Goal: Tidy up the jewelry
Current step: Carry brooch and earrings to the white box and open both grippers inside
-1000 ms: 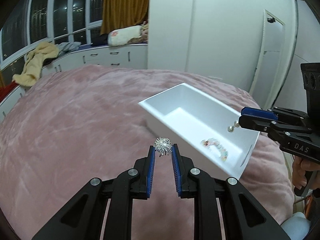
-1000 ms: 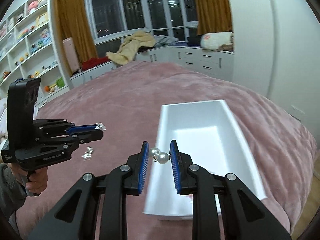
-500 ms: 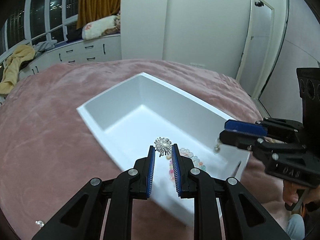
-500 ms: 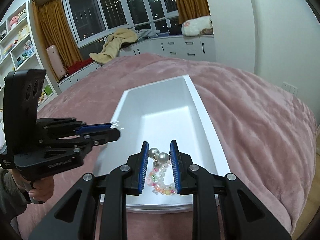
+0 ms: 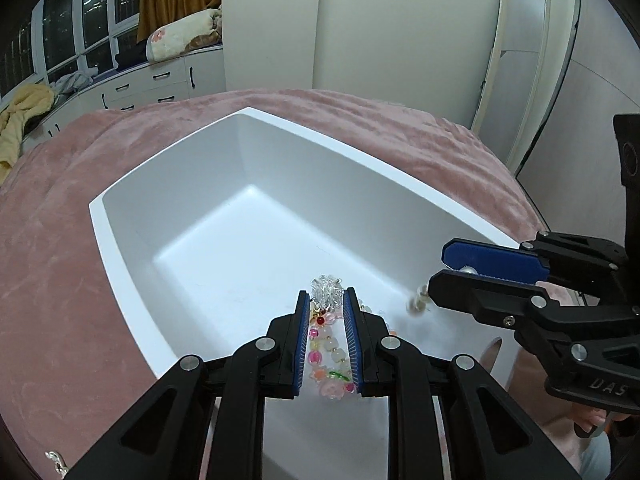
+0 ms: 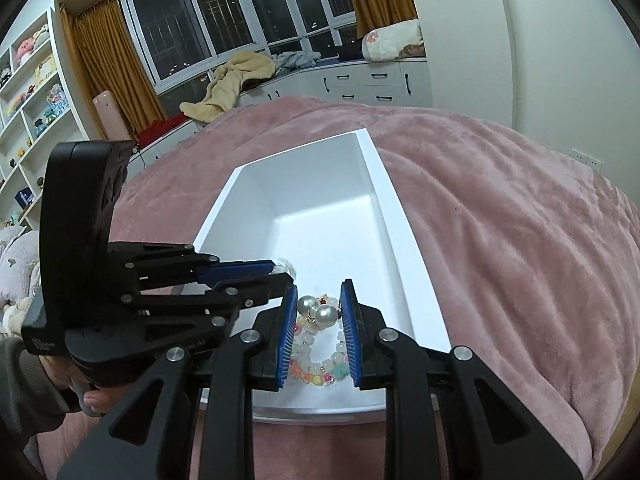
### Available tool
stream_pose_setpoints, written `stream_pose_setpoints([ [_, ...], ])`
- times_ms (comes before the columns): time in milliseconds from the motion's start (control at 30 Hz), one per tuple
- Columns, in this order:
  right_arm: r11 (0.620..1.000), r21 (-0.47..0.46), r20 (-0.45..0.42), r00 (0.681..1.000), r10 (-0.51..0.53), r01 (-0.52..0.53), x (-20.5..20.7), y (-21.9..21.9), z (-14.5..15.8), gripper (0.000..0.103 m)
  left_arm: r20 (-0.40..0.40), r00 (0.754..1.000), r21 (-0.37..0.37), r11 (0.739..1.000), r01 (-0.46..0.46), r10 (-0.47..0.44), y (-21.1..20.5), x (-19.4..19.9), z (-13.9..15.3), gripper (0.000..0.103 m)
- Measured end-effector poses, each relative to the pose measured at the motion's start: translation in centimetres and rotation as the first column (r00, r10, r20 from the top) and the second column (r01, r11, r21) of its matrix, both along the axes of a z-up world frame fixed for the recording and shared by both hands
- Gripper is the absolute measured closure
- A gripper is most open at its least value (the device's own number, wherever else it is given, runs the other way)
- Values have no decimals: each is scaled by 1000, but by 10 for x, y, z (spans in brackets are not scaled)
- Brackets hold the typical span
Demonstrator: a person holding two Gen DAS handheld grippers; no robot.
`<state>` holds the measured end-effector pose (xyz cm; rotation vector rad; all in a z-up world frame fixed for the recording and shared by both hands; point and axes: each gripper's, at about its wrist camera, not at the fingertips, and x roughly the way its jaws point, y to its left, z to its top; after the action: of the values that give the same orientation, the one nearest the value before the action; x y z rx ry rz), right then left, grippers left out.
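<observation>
Sparkly silver brooch [image 5: 326,289] pinched in the left gripper [image 5: 326,300], jaws just easing apart, and pearl earring [image 6: 318,311] clamped in the right gripper [image 6: 318,312], both poised over the white box [image 5: 120,256] above the beaded bracelet [image 5: 326,356], presumably for dropping in, box resting on the pink bed [image 6: 500,220].

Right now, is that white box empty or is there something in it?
Not empty. A colourful bead bracelet lies on the floor of the white box at its near end; the rest of the floor is bare.
</observation>
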<state>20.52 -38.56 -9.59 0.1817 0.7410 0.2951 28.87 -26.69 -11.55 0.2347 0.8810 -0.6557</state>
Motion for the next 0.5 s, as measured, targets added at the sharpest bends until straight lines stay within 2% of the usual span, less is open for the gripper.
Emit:
stream_pose_setpoints([
  [67, 1000, 12, 0, 1000, -5, 5, 0, -1, 1, 77, -2, 1000, -6, 1000, -2, 2, -2, -1, 1, 59],
  [100, 1000, 21, -3, 1000, -8, 8, 2, -3, 0, 75, 5, 1000, -11, 1000, -13, 13, -1, -1, 3, 43],
  [133, 999, 34, -1, 1000, -16, 16, 2, -5, 2, 63, 14, 1000, -25, 999, -25, 26, 2, -2, 6, 41],
  [167, 999, 42, 4, 1000, -27, 27, 2, -7, 3, 47, 13, 999, -32, 999, -29, 30, 5, -2, 9, 41],
  [200, 997, 60, 15, 999, -45, 44, 0, -10, 6, 42, 9, 999, -41, 999, -33, 34, 9, -1, 12, 40],
  [333, 991, 112, 44, 996, -82, 76, -3, -18, 20, 24, 29, 997, -71, 995, -72, 74, 34, -2, 27, 21],
  [500, 989, 119, 84, 991, -102, 92, -7, -12, 44, 18, 56, 992, -74, 991, -111, 116, 67, -7, 45, 16],
])
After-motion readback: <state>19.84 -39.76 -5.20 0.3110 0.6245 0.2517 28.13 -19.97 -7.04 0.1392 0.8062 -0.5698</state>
